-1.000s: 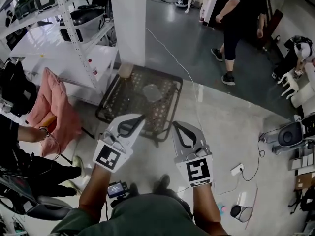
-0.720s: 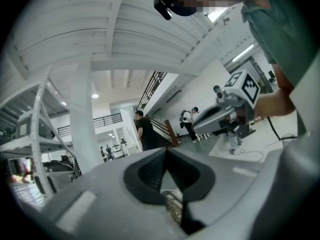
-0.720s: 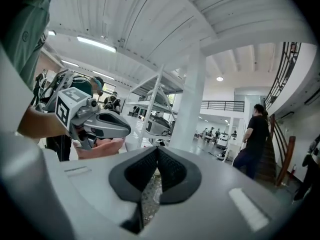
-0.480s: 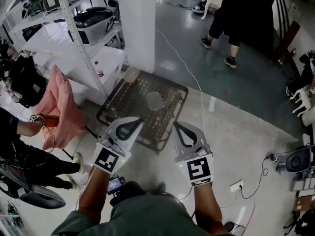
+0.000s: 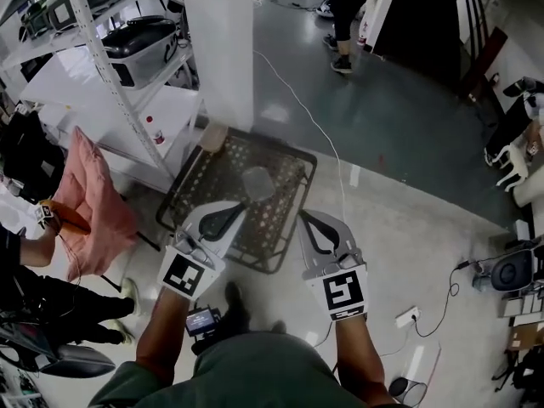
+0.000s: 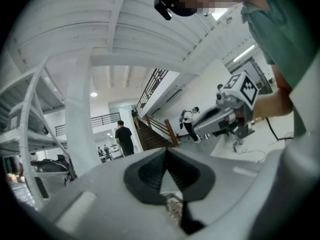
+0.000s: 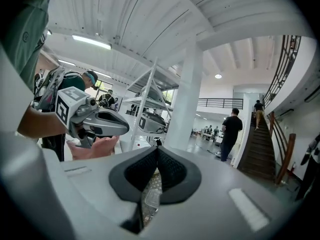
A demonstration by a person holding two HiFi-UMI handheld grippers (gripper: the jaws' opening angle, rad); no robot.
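Observation:
My left gripper [image 5: 236,207] and right gripper [image 5: 306,220] are held side by side at waist height, both shut with nothing between the jaws. Below and ahead of them stands a low dark metal mesh table [image 5: 206,181]. On it lie a clear plastic piece [image 5: 257,179] and, at the far left corner, a small tan cup [image 5: 212,136]. In the left gripper view the jaws [image 6: 166,152] meet, and the right gripper [image 6: 225,118] shows beside them. The right gripper view shows shut jaws [image 7: 157,152], the left gripper [image 7: 95,122], and the mesh with the clear piece [image 7: 149,197] under the jaws.
A white pillar [image 5: 219,41] rises just behind the table. White shelving [image 5: 102,66] with bins stands at the left. A person's hand holds a pink cloth [image 5: 89,198] at the left. Another person [image 5: 348,15] walks far ahead. Cables and a power strip [image 5: 406,317] lie at right.
The view has shifted so the mesh table sits nearer under the grippers. The person in black has walked farther away toward the stairs. Both grippers stay shut and level.

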